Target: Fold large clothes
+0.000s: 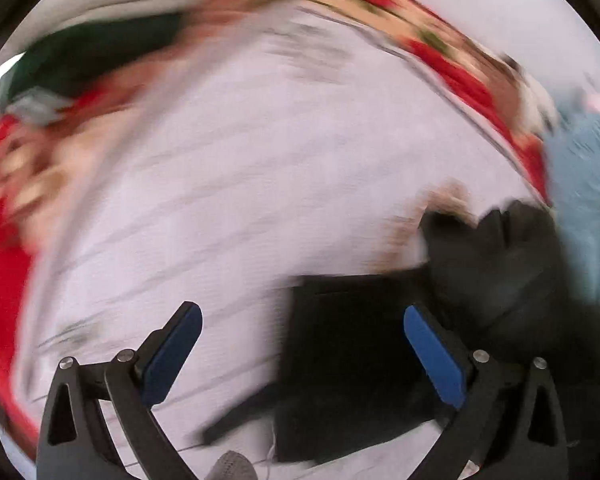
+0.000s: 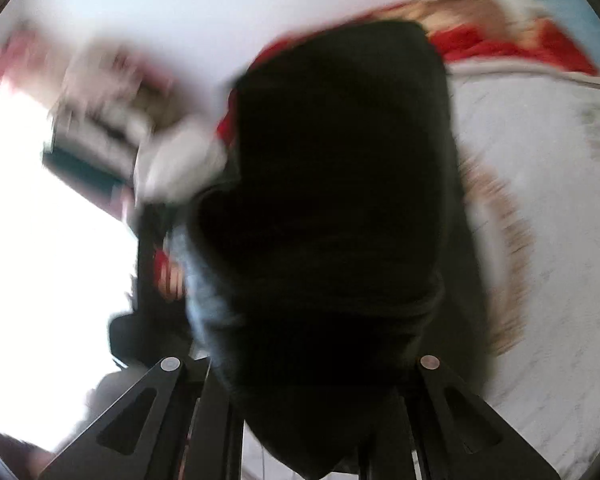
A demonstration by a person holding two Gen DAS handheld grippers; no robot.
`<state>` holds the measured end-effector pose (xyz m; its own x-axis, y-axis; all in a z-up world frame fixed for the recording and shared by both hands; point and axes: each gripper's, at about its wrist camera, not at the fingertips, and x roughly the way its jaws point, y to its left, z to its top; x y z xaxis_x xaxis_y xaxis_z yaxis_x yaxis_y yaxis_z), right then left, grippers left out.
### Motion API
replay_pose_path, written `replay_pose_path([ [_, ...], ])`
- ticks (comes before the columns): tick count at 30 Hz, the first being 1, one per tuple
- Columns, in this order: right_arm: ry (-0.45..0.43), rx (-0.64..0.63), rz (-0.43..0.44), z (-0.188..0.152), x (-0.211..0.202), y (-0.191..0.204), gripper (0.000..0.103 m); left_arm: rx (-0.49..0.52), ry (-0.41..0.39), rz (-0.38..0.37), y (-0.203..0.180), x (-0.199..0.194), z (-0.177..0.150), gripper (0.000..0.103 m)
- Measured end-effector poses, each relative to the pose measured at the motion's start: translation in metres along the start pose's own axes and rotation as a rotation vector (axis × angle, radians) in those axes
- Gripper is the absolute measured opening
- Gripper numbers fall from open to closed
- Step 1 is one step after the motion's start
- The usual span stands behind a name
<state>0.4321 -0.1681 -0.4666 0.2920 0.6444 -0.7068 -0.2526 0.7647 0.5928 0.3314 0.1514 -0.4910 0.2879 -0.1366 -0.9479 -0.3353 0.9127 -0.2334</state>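
White bed sheet [image 1: 220, 200], black garment [image 2: 332, 200], no legible writing

Both views smeared by motion blur. Right gripper's fingertips [image 2: 300, 420] buried under the black garment [image 2: 332, 200]. Red-patterned cloth [image 1: 452, 64] and pale blue fabric [image 1: 588, 184] too blurred to identify, the latter cut off at the edge.

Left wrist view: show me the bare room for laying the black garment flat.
Free: the white sheet between the red patterned blanket and the open left gripper. Crowded: lower right, where the black garment lies bunched beside light blue fabric.
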Motion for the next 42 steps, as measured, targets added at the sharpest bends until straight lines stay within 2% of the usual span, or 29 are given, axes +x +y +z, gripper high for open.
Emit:
replay_pose_path([
  [2, 0.166, -0.064, 0.011, -0.034, 0.053, 0.023, 0.015, -0.008, -0.034, 0.101, 0.034, -0.02, -0.016, 0.103],
  [3, 0.277, -0.066, 0.014, -0.052, 0.081, 0.027, 0.02, -0.01, -0.044, 0.159, 0.048, -0.028, -0.025, 0.103],
  [4, 0.425, -0.06, 0.014, -0.073, 0.111, 0.029, 0.022, -0.022, -0.045, 0.196, 0.06, -0.034, -0.033, 0.103],
  [5, 0.496, -0.06, 0.02, -0.084, 0.125, 0.028, 0.03, -0.04, -0.039, 0.21, 0.066, -0.039, -0.038, 0.103],
  [6, 0.531, -0.048, 0.04, -0.092, 0.13, 0.027, 0.037, -0.064, -0.034, 0.2, 0.072, -0.042, -0.041, 0.103],
  [10, 0.47, -0.005, 0.142, -0.083, 0.088, 0.014, 0.047, -0.108, -0.055, 0.121, 0.052, -0.042, -0.049, 0.103],
  [12, 0.44, 0.034, 0.187, -0.069, 0.061, -0.002, 0.073, -0.108, -0.047, 0.07, 0.031, -0.031, -0.04, 0.103],
  [14, 0.412, 0.055, 0.217, -0.065, 0.035, -0.016, 0.074, -0.11, -0.027, 0.027, 0.016, -0.024, -0.04, 0.103],
  [16, 0.351, 0.072, 0.232, -0.048, 0.005, -0.035, 0.074, -0.085, -0.006, 0.036, -0.001, -0.01, -0.04, 0.103],
  [18, 0.301, 0.112, 0.187, -0.038, -0.008, -0.046, 0.075, -0.056, 0.016, 0.054, -0.009, 0.005, -0.043, 0.103],
  [19, 0.287, 0.131, 0.122, -0.03, -0.008, -0.065, 0.075, -0.037, 0.024, 0.086, -0.011, 0.014, -0.047, 0.103],
  [21, 0.277, 0.128, 0.048, -0.015, 0.006, -0.095, 0.075, 0.025, 0.049, 0.177, -0.014, 0.043, -0.06, 0.103],
  [23, 0.316, 0.112, 0.013, -0.013, 0.038, -0.132, 0.075, 0.059, 0.112, 0.245, -0.007, 0.081, -0.076, 0.103],
  [24, 0.347, 0.106, 0.026, -0.008, 0.057, -0.144, 0.076, 0.053, 0.123, 0.225, -0.002, 0.093, -0.081, 0.103],
  [25, 0.408, 0.108, 0.047, -0.012, 0.083, -0.161, 0.08, 0.037, 0.123, 0.205, 0.004, 0.102, -0.085, 0.103],
  [26, 0.451, 0.128, 0.1, -0.012, 0.095, -0.175, 0.09, 0.029, 0.115, 0.197, 0.008, 0.107, -0.087, 0.103],
  [28, 0.562, 0.231, 0.323, -0.022, 0.13, -0.195, 0.094, 0.03, 0.103, 0.176, 0.012, 0.112, -0.085, 0.103],
  [29, 0.573, 0.224, 0.352, -0.023, 0.137, -0.195, 0.095, 0.025, 0.102, 0.168, 0.013, 0.112, -0.083, 0.103],
  [31, 0.571, 0.185, 0.359, -0.022, 0.138, -0.189, 0.091, 0.028, 0.107, 0.168, 0.014, 0.11, -0.079, 0.103],
  [33, 0.514, 0.22, 0.311, -0.025, 0.126, -0.187, 0.063, 0.022, 0.104, 0.186, 0.016, 0.103, -0.075, 0.103],
  [35, 0.438, 0.328, 0.273, -0.027, 0.103, -0.19, 0.054, 0.001, 0.109, 0.195, 0.018, 0.092, -0.072, 0.103],
  [38, 0.309, 0.575, 0.251, -0.062, 0.058, -0.214, 0.052, -0.046, 0.107, 0.232, 0.023, 0.064, -0.075, 0.103],
  [40, 0.236, 0.728, 0.249, -0.102, 0.035, -0.238, 0.052, -0.105, 0.08, 0.21, 0.027, 0.041, -0.084, 0.103],
  [42, 0.216, 0.821, 0.27, -0.129, 0.028, -0.253, 0.054, -0.144, 0.079, 0.167, 0.028, 0.029, -0.093, 0.103],
])
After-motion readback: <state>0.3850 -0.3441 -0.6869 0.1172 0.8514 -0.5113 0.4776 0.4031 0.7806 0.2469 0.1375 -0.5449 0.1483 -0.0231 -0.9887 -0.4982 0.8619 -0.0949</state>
